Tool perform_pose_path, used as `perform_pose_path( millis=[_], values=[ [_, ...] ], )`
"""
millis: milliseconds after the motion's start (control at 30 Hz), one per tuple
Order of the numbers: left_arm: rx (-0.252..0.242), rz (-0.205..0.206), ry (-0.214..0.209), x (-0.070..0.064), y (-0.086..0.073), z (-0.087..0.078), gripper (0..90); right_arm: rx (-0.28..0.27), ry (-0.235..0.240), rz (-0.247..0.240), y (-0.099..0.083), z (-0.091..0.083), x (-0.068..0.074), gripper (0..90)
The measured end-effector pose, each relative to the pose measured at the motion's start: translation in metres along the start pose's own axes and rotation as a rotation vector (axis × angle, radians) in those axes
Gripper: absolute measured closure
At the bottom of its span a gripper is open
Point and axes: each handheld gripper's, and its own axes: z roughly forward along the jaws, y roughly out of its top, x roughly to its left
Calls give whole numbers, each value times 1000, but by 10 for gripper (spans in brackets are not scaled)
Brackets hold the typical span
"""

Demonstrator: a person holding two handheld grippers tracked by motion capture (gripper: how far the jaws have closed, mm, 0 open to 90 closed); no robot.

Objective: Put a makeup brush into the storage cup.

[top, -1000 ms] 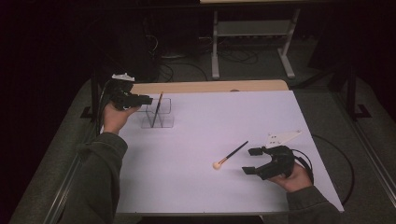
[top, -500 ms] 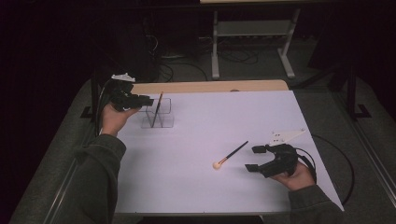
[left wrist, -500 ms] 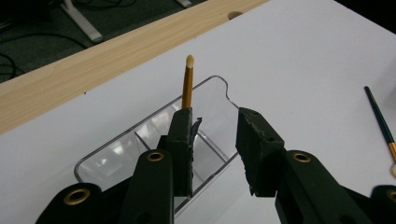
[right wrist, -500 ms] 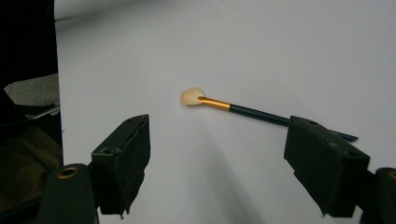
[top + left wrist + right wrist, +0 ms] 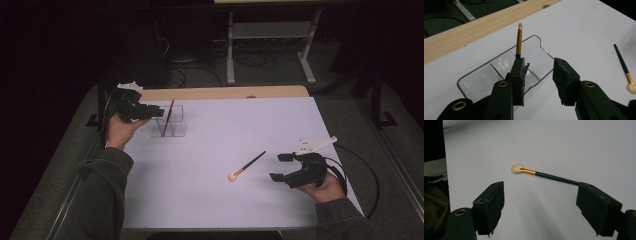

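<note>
The left gripper (image 5: 159, 113), jaws apart, waits at 9 o'clock of the clear organizer (image 5: 170, 124). The loose brush (image 5: 247, 165) lies on the white surface (image 5: 240, 130), light, thin and probably slippery, at 10 o'clock from the wide-open right gripper (image 5: 281, 167); better to grasp mid-handle, not the soft tip.

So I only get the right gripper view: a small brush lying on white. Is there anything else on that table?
Observer: Yes, a clear divided organizer stands near the table's far left corner.
Operator: Is anything inside it?
Observer: One brush stands in it, tip up, with a gold ferrule.
Operator: And where is the other gripper?
Observer: The left gripper hangs open just in front of the organizer, holding nothing.
Operator: Is my gripper touching the loose brush?
Observer: No. From the high view the right gripper is open, a little to the right of the loose brush.
</note>
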Motion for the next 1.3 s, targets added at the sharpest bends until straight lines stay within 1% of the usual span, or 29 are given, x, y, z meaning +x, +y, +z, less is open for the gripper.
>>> perform_pose_path(
  millis=[33, 100, 300, 367, 567, 733, 833, 900, 967, 1067, 1200, 1300],
  values=[
    [0, 0, -2, -2, 0, 0, 610, 0, -2, -1, 0, 0, 0, 215],
    [-2, 14, -4, -4, 0, -2, 600, -1, -2, 2, -1, -1, -1, 212],
    [-9, 18, -8, -11, -8, -6, 549, -5, -7, 2, 0, -2, 1, 204],
    [1, 23, -13, -11, -9, -8, 541, -4, -9, 3, 0, -2, 1, 202],
    [-20, 26, -19, -17, -11, -20, 495, -5, -13, 5, 0, -2, 2, 200],
    [-16, 40, -26, -23, -14, -26, 447, 2, -17, 1, 1, -1, 3, 200],
    [-2, 54, -48, -27, -15, -28, 418, 3, -19, 0, 2, -1, 2, 199],
    [3, 77, -50, -32, -15, -28, 404, 5, -16, 1, 2, -1, 2, 199],
    [3, 83, -56, -36, -16, -28, 392, 8, -14, 4, 2, 0, 2, 199],
    [22, 109, -59, -42, -17, -29, 377, 12, -17, 3, 2, 1, 2, 199],
    [8, 129, -66, -50, -17, -33, 375, 16, -19, 1, 3, 1, 2, 199],
    [4, 136, -69, -56, -17, -34, 373, 17, -21, 1, 4, 1, 2, 200]
  ],
)
